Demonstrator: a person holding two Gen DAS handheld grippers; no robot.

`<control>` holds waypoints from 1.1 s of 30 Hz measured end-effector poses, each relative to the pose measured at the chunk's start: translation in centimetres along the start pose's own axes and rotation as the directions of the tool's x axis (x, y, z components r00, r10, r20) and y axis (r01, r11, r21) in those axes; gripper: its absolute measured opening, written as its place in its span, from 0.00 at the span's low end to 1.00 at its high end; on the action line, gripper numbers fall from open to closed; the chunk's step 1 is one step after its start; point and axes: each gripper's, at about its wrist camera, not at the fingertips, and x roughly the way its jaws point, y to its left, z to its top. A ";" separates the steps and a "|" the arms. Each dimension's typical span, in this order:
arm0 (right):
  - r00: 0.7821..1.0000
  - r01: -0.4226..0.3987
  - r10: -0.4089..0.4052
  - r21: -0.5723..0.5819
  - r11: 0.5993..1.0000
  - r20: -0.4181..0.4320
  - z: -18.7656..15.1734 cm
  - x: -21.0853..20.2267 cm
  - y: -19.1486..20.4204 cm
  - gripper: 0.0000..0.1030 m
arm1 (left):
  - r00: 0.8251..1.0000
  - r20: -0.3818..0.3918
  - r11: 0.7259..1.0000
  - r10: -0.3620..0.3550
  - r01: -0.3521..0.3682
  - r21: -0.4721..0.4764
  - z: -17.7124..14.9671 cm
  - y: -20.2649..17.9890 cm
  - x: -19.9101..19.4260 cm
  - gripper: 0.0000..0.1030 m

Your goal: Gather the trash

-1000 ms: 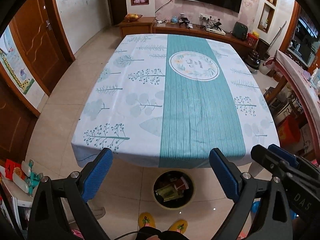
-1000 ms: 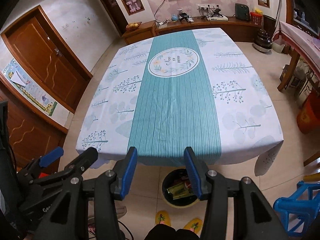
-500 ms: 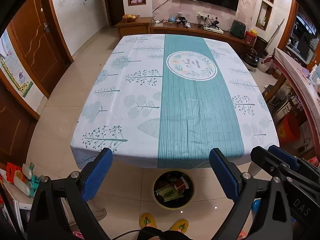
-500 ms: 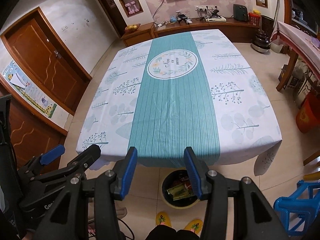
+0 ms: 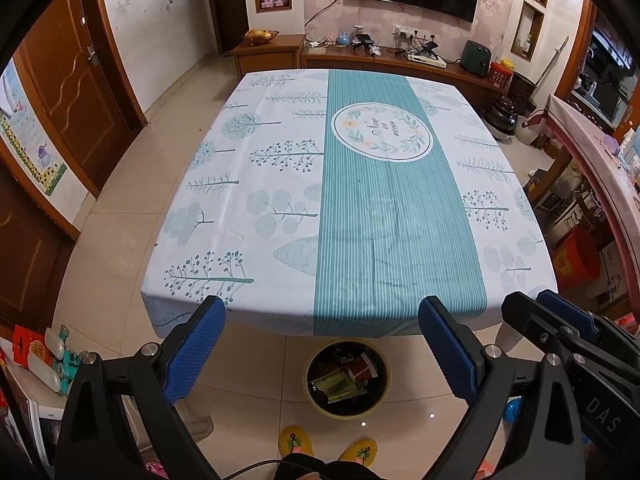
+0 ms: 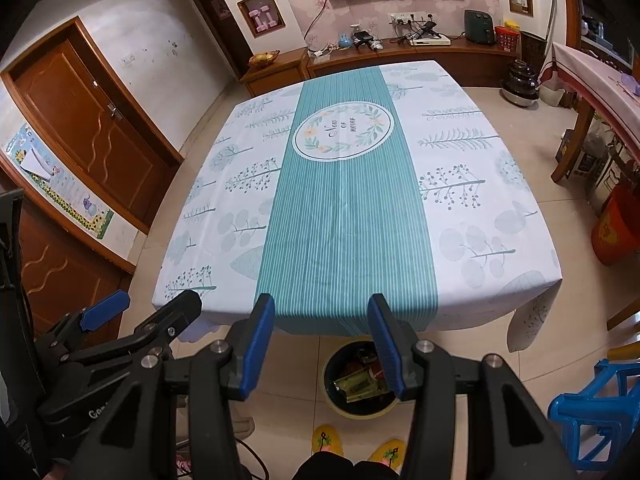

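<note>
Trash bin (image 5: 347, 380) on floor under table's (image 5: 240, 216) near edge, directly below and between left gripper (image 5: 322, 354), spread wide and empty, and right gripper (image 6: 321, 346), half-spread, empty, marginally nearer.

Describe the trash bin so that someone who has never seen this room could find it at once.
Start at the big table under its white and teal tablecloth, then look at the tiled floor just below its near edge. There stands the trash bin, round, pale yellow outside and dark inside, holding wrappers. It is the only round container on the floor there, just beyond a pair of yellow slippers.
</note>
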 end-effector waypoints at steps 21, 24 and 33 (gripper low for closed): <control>1.000 -0.005 0.005 -0.004 1.000 0.005 0.2 -0.2 -0.1 0.47 | 1.000 0.004 1.000 0.003 -0.003 0.008 0.2 0.0 -0.3 0.93; 1.000 -0.004 0.004 -0.004 1.000 0.006 0.2 -0.2 -0.1 0.47 | 1.000 0.003 1.000 0.002 -0.002 0.008 0.2 0.1 -0.2 0.93; 1.000 -0.005 0.005 -0.002 1.000 0.005 0.1 -0.3 -0.2 0.47 | 1.000 -0.005 1.000 -0.004 0.005 0.014 0.0 0.1 -0.5 0.93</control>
